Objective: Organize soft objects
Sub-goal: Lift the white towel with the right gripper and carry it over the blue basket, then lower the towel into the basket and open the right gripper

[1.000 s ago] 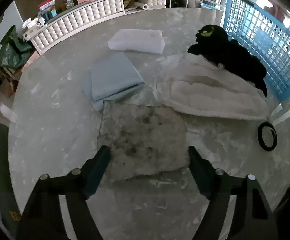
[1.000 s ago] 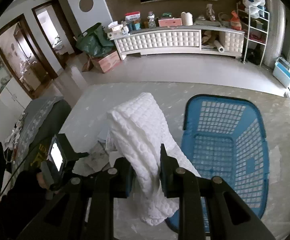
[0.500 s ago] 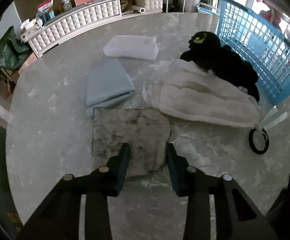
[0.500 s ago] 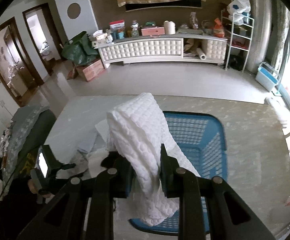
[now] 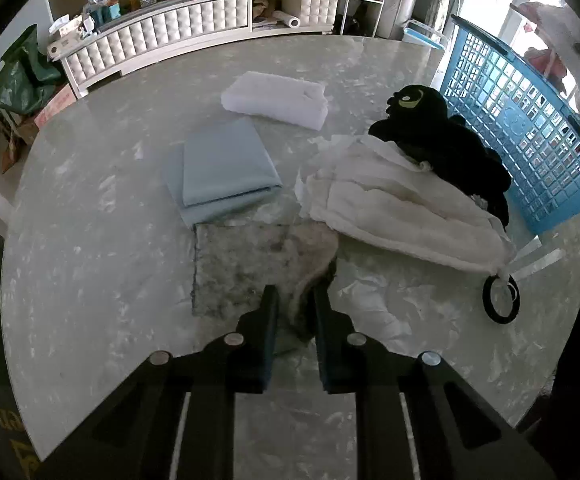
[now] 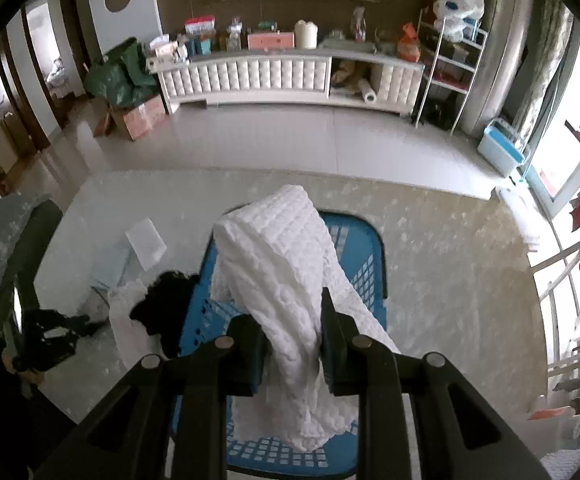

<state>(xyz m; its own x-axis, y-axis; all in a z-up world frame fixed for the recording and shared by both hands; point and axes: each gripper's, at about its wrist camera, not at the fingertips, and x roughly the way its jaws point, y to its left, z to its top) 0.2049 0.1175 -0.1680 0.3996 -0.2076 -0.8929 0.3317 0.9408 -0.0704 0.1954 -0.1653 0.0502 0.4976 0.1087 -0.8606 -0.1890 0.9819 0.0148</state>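
Grey fuzzy cloth (image 5: 246, 264): near edge pinched by left gripper (image 5: 295, 300), on table (image 5: 90, 240)
White quilted towel (image 6: 286, 264): clamped in right gripper (image 6: 295, 312), over blue basket (image 6: 376, 256)

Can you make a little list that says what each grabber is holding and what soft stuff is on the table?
left gripper: shut on the grey fuzzy cloth, pinching its near edge
right gripper: shut on the white quilted towel, above the blue basket
on table: folded light blue cloth, white foam pad, fluffy white blanket, black plush toy, black ring
basket place: on table, beside the plush toy
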